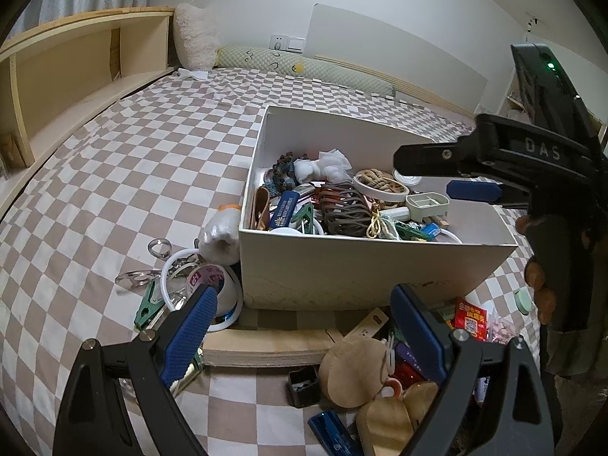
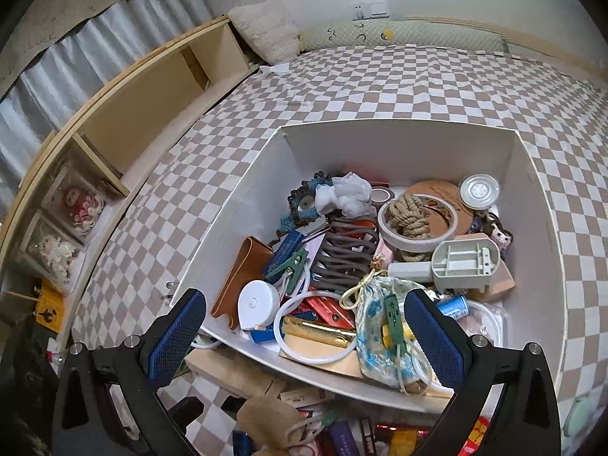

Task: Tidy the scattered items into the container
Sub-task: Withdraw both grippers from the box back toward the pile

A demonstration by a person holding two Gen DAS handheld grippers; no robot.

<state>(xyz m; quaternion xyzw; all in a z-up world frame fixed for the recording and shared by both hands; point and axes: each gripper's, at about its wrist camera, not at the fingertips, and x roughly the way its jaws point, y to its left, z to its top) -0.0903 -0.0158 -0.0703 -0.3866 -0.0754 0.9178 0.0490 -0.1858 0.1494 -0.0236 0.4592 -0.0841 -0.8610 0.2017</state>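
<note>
**Both grippers empty, between picks**

Right gripper [image 2: 304, 336] hangs over the near edge of the white box [image 2: 399, 133], fingers spread, nothing between them; likely positioned above the contents because a drop goes there. Left gripper [image 1: 304, 345] also spread and empty, low over the loose pile in front of the box: round wooden pieces [image 1: 351, 370], red packet [image 1: 471, 317], black clip [image 1: 303, 385]. Tape roll [image 1: 212, 285] and green peg [image 1: 150, 304] lie left of the box on the checked bedsheet [image 1: 114, 174]. Box is already well filled; plenty remains outside.
</note>
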